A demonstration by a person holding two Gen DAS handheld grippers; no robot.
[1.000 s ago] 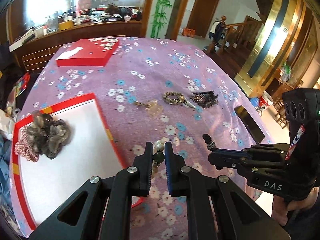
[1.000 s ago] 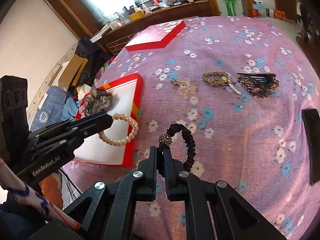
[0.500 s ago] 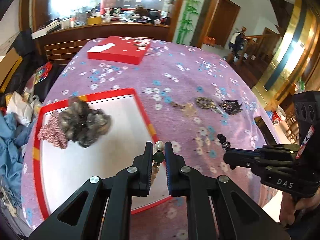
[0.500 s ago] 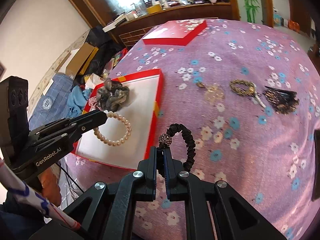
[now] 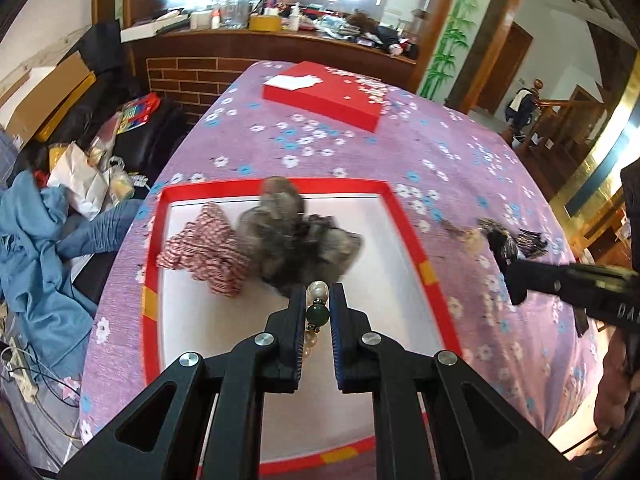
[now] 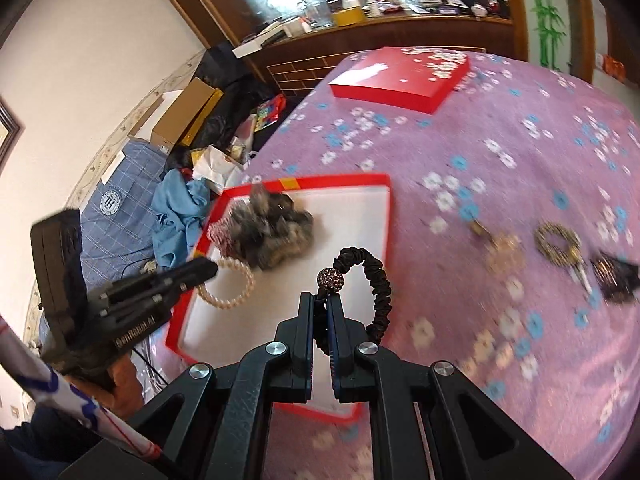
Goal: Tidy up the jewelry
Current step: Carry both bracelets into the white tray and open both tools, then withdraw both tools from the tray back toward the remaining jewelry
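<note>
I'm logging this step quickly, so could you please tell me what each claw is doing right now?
Left claw: closed on the pearl bracelet, above the red-rimmed tray.
Right claw: closed on the black hair tie.

Glossy pearl bracelet (image 6: 228, 286), matt black cloth hair tie (image 6: 374, 284) with a glittering bead, fluffy scrunchie (image 5: 296, 236); soft floral cloth (image 5: 460, 160) covers the surface.
</note>
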